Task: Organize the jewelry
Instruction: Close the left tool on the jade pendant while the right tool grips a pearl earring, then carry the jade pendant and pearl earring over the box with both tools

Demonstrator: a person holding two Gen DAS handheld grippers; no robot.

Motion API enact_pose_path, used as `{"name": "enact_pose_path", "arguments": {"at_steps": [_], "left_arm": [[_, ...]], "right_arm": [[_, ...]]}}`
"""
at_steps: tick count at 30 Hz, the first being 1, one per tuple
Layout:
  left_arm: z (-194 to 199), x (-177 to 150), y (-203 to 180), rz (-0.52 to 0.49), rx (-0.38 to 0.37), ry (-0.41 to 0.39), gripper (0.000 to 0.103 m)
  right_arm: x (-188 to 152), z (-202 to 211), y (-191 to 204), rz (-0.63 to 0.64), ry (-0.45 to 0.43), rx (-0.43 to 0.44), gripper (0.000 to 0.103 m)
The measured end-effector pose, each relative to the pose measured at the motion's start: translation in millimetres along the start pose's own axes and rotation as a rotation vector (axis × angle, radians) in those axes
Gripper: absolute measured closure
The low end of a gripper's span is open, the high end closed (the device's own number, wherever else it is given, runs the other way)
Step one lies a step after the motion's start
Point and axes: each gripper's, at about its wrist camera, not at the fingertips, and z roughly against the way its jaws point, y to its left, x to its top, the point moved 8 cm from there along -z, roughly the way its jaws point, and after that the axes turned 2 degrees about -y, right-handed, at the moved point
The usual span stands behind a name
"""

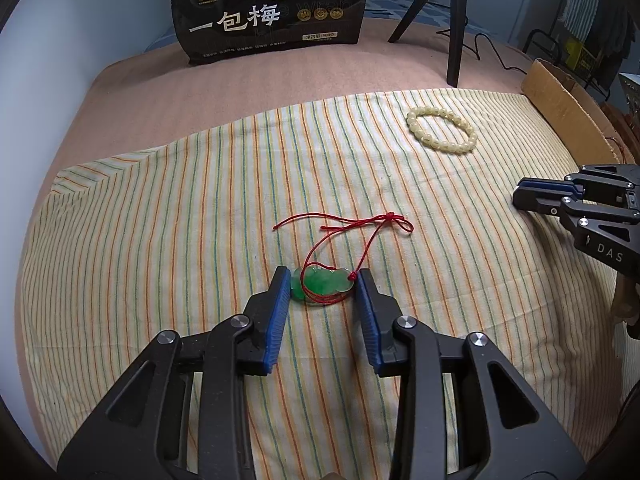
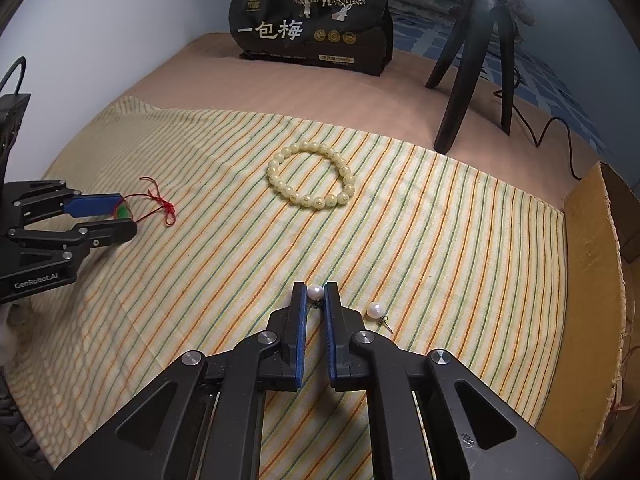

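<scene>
A green jade pendant (image 1: 322,285) on a red cord (image 1: 362,224) lies on the striped cloth (image 1: 160,240). My left gripper (image 1: 322,280) is closed on the pendant, a blue pad against each end; it also shows in the right wrist view (image 2: 120,214). My right gripper (image 2: 316,292) is shut on a white pearl earring (image 2: 315,292) low over the cloth. A second pearl earring (image 2: 375,311) lies just to its right. A pale beaded bracelet (image 2: 311,178) lies farther back; it also shows in the left wrist view (image 1: 442,130).
A cardboard box (image 2: 592,280) stands along the cloth's right edge. A black snack bag (image 2: 312,20) and a black tripod (image 2: 476,56) with a cable stand at the back on the pink surface (image 1: 200,92).
</scene>
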Motion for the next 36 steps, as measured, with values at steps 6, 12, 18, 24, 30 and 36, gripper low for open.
{"name": "enact_pose_path", "arguments": {"at_steps": [6,12,18,24,30,36], "left_arm": [[13,6,2,0.014,-0.005,-0.014,0.070],[36,19,4,0.047,-0.015,-0.055,0.070],[63,32,0,0.065,-0.032,-0.119,0.070],[95,46,-14,0.072,-0.078,-0.186,0.070],[120,60,-36,0.065,-0.119,-0.240,0.070],[136,70,-68,0.032,-0.163,-0.269,0.070]], "right_arm": [[6,13,-1,-0.014,-0.033,0.009,0.096],[11,29,-1,-0.028,-0.067,0.023,0.096],[15,51,-1,-0.036,-0.109,0.032,0.096],[15,73,-6,-0.046,-0.148,0.034,0.096],[13,100,-19,-0.062,-0.189,0.023,0.096],[6,126,-45,-0.092,-0.214,-0.003,0.096]]}}
